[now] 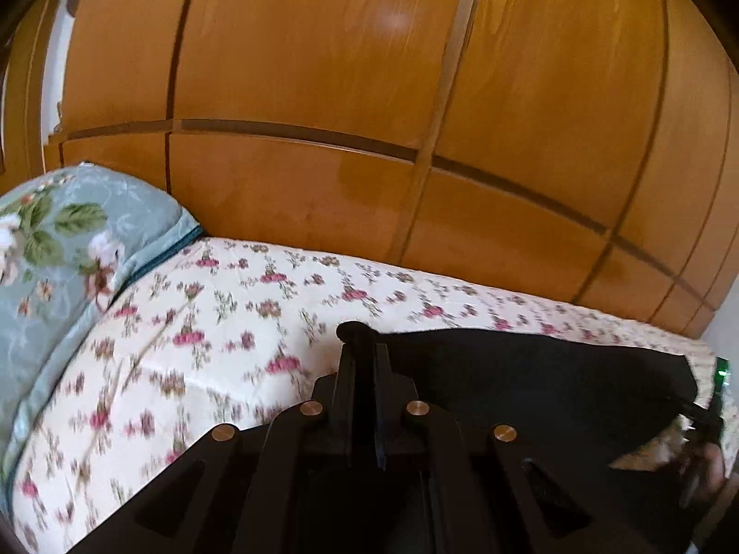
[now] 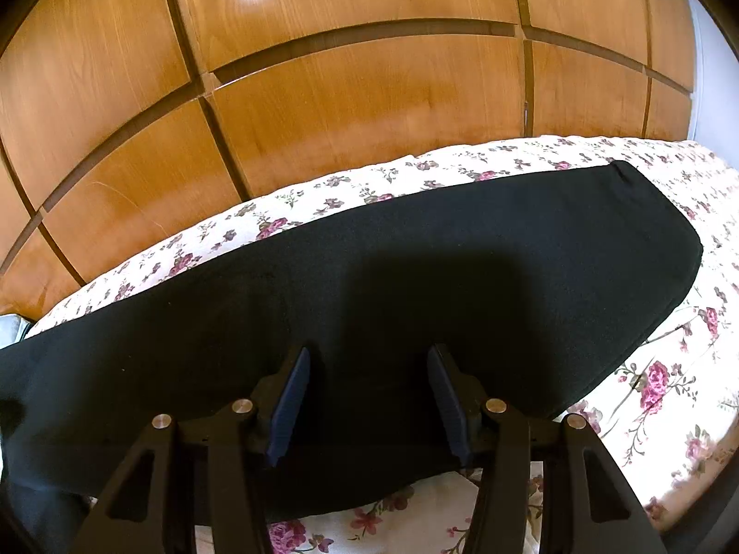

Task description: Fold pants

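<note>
Black pants (image 2: pixel 415 277) lie spread flat on a bed (image 2: pixel 656 392) covered in a cream sheet printed with pink flowers, their long axis running across the right wrist view from lower left to upper right, roughly parallel to the wooden wardrobe (image 2: pixel 346 92) behind the bed. One end points to the upper right, where the cloth narrows to a rounded, straight-cut edge near the far side of the bed; the other end runs off the picture at the lower left. The right gripper (image 2: pixel 369 406) hangs over the near edge of the pants with its jaws apart, the blue pads (image 2: pixel 291 406) on either side of bare cloth and pinching nothing. The left gripper (image 1: pixel 362 360) has its jaws clenched on a bunched bit of the black fabric, which sticks out just past the tips as a small knob, and from there the cloth stretches off to the right in a taut, lifted sheet above the bedding. A pale green flowered pillow (image 1: pixel 60 249) rests at the left end of the bed, against the wardrobe.
</note>
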The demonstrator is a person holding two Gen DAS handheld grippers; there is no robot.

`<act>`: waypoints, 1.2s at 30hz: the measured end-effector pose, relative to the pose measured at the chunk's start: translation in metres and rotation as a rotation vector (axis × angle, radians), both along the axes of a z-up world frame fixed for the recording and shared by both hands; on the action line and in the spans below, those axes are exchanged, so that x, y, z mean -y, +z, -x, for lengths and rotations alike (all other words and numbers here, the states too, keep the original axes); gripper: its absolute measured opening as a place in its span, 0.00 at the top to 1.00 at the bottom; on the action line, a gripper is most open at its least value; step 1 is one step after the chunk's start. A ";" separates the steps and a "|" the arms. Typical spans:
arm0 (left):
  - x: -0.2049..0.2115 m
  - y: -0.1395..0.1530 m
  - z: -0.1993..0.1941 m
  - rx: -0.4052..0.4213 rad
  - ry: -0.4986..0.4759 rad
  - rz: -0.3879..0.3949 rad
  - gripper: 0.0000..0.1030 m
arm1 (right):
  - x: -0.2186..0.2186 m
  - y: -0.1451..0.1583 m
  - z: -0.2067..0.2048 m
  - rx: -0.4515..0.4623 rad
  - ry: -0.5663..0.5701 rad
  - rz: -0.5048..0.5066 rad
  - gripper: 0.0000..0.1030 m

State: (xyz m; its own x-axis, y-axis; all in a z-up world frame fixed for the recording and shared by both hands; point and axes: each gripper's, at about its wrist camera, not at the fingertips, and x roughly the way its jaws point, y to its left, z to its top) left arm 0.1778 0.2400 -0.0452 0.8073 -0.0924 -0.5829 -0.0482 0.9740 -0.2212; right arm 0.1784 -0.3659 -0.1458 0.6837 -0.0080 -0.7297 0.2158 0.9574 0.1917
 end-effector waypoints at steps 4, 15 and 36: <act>0.004 -0.006 0.046 0.037 0.000 0.055 0.95 | -0.003 0.000 -0.002 -0.011 0.001 0.025 0.47; 0.005 -0.083 0.112 -0.030 0.136 0.289 0.95 | -0.040 0.049 -0.004 -0.020 0.031 -0.130 0.41; 0.004 -0.103 0.118 -0.017 0.130 0.336 0.94 | -0.111 0.006 -0.095 -0.283 0.029 -0.568 0.85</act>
